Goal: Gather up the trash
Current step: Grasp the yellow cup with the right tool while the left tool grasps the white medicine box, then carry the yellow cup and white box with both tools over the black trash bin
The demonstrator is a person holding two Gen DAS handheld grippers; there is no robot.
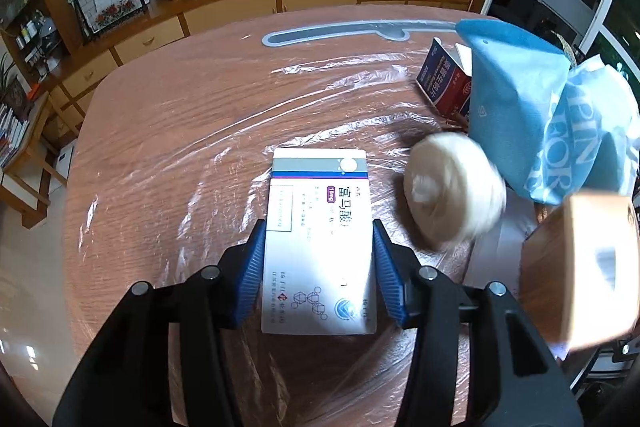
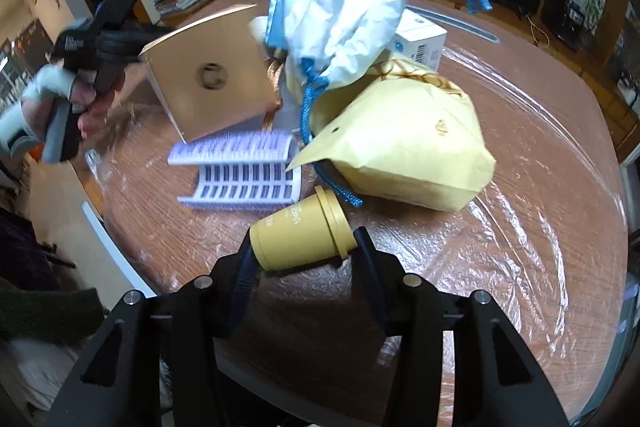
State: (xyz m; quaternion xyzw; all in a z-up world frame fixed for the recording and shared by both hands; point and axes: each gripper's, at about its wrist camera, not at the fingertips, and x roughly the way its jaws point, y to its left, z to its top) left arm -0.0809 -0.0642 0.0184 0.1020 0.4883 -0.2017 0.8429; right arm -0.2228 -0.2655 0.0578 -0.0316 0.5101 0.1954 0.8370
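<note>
In the left wrist view my left gripper (image 1: 319,227) is shut on a white medicine box (image 1: 320,239) with blue and grey stripes, held over the wooden table (image 1: 168,131). A blurred white crumpled ball (image 1: 452,195) is just right of it. In the right wrist view my right gripper (image 2: 306,243) straddles a yellow cup (image 2: 302,237) lying on its side, its fingers at the cup's ends. The left gripper body (image 2: 100,39) shows blurred at the far left. Beyond the cup lie a barcode sheet (image 2: 240,171), a yellow paper bag (image 2: 404,147) and a white drawstring bag (image 2: 344,11).
Clear plastic film (image 1: 200,155) covers the table. A blue bag (image 1: 516,115), a red-and-blue carton (image 1: 444,83) and a tan box (image 1: 580,267) stand at the right. A tan box with a round hole (image 2: 212,75) and a white carton (image 2: 420,43) stand behind the cup.
</note>
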